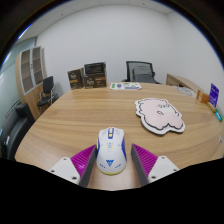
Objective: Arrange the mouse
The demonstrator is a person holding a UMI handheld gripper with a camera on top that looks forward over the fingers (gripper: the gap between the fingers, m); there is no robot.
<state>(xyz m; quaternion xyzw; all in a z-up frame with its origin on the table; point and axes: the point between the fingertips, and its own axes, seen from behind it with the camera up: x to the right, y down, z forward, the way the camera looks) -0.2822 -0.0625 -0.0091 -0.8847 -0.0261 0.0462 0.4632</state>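
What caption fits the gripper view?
Open gripper around white mouse on wooden table, pig-shaped mousepad beyond.

The mouse point(111, 150) is white with blue markings along its back. The tongs point(113, 163) have white fingers with magenta pads point(83, 159). The surface point(80, 115) is light wood-grain. A mouse mat point(161, 114) is pale pink with dark outlines.
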